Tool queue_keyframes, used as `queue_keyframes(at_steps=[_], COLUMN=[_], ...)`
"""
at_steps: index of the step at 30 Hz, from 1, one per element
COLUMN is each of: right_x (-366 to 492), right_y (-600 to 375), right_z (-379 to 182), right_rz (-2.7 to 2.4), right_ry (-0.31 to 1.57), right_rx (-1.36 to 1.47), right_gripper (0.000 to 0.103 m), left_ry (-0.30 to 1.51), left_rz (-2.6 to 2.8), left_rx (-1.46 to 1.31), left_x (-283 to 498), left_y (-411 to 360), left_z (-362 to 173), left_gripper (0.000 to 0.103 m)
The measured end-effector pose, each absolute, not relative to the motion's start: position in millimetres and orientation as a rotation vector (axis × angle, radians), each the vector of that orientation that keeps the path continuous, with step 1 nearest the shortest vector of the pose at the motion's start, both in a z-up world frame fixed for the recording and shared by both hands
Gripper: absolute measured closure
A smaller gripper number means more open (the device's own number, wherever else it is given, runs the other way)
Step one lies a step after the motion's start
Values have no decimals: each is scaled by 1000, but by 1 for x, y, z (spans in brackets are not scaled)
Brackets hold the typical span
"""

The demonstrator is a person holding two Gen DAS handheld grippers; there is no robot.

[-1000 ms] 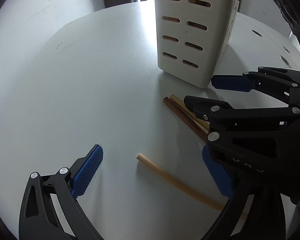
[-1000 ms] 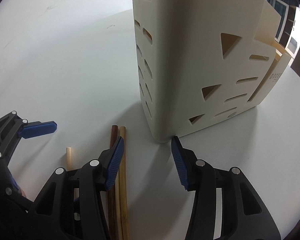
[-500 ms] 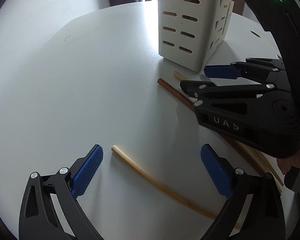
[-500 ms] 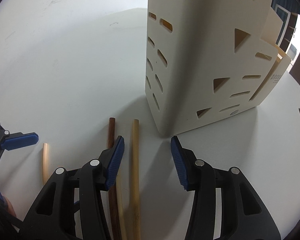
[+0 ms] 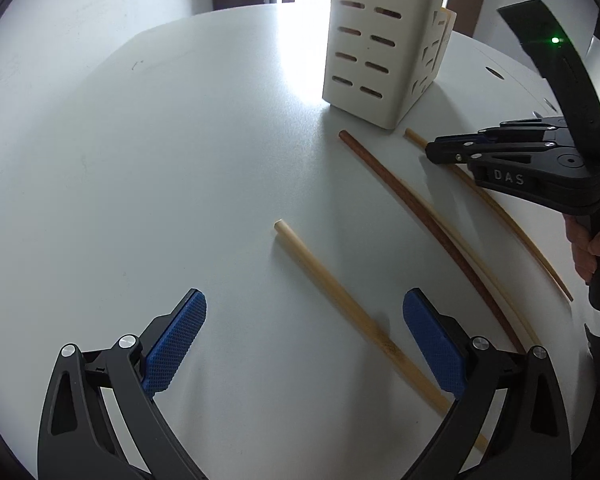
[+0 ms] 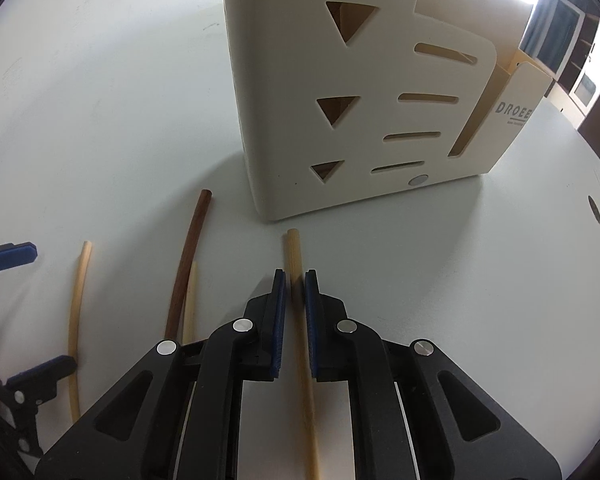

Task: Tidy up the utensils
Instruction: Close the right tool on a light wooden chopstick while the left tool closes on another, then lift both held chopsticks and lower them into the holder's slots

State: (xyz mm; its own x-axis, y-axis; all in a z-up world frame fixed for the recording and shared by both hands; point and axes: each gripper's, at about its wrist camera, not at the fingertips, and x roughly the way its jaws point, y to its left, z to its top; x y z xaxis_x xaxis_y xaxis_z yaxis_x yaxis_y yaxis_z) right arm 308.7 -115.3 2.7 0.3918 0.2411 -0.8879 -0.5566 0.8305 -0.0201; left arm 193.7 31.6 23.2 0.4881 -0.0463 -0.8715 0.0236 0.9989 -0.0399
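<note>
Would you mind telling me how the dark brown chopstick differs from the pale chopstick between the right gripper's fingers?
The dark brown chopstick is reddish-brown; the pale chopstick is light tan. The brown one lies free on the table, while the pale one is clamped by the right gripper. The brown one lies left of the pale one. Both are slender sticks pointing toward the cream holder.

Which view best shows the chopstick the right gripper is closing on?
The right wrist view: the light chopstick runs between the right gripper pads. The left wrist view shows its tip and a long stretch, with the grasp point hidden.
</note>
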Motion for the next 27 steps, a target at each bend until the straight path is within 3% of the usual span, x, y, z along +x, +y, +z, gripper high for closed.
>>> queue_keyframes(at_steps=[8,13,19,23,27], right_x=[317,321,335,340,341], right_y=[-113,-103,-106,-113,-126], right_z=[14,20,14,13,37], right_rz=[521,545,564,547,564], right_ry=[1043,1045,1045,1034,975], right_rx=[-355,-383,-361,-337,-260], right_gripper=[92,92,93,96,96], left_ry=[1051,1022,1009,1007,962], left_rz=[-26,-51,-75,-110,-112], left_rx=[17,20,-18,-133,-249], left_x=[213,201,211,213,208], left_y=[34,10,6,23,45], left_z=[17,14,15,13,18], left_gripper=[11,40,87,96,97])
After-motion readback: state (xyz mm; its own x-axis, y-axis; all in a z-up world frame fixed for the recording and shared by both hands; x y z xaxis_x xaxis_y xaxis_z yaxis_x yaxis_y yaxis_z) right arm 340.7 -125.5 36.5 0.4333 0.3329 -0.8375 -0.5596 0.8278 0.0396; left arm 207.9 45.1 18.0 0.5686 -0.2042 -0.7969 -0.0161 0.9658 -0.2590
